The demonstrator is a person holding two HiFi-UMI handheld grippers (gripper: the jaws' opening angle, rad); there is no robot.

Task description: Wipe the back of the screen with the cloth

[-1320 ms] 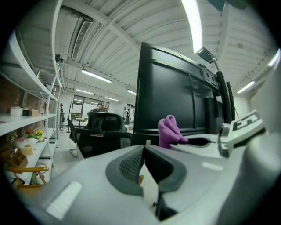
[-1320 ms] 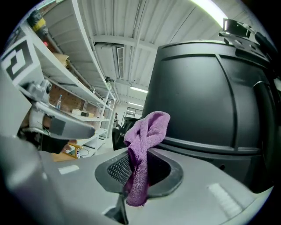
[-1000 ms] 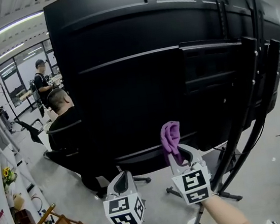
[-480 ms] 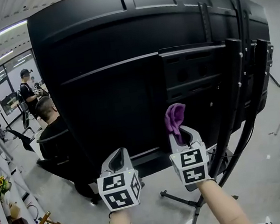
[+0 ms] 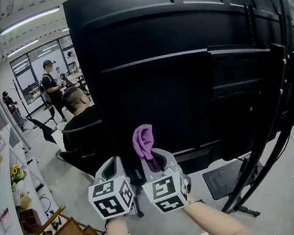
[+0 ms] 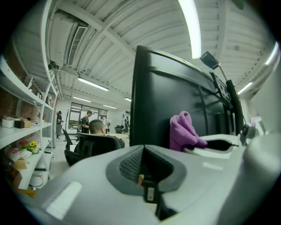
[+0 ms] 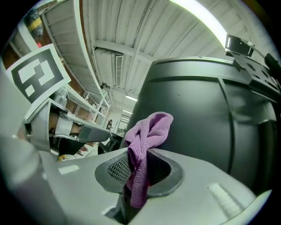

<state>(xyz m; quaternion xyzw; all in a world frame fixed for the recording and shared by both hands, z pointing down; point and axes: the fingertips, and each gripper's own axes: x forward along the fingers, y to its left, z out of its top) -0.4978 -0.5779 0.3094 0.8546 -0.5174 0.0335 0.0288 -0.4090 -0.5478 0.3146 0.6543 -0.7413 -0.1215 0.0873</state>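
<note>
Holding the purple cloth [image 5: 142, 140] pinched in its jaws, the right tool [image 5: 152, 161] sits low before the back of the screen [image 5: 185, 82]; contact is unclear, so wiping looks barely begun. The left tool [image 5: 111, 170] is closed, empty.

Cloth [image 7: 147, 132]: purple fabric with a fuzzy, looped nap, matt, lying in soft folds. Screen [image 5: 148, 87], back face: black moulded plastic by the look, smooth, matt with a faint sheen along the raised ribs; stand [image 5: 258, 142] tubes black, metal-looking, a little glossier. Right gripper [image 7: 138, 169] and left gripper [image 6: 142, 165]: pale grey plastic shells, smooth and matt, with dark, finely ribbed pads [image 7: 115, 169] inside the jaws; floor [image 5: 86, 189] grey, smooth, dull.
</note>
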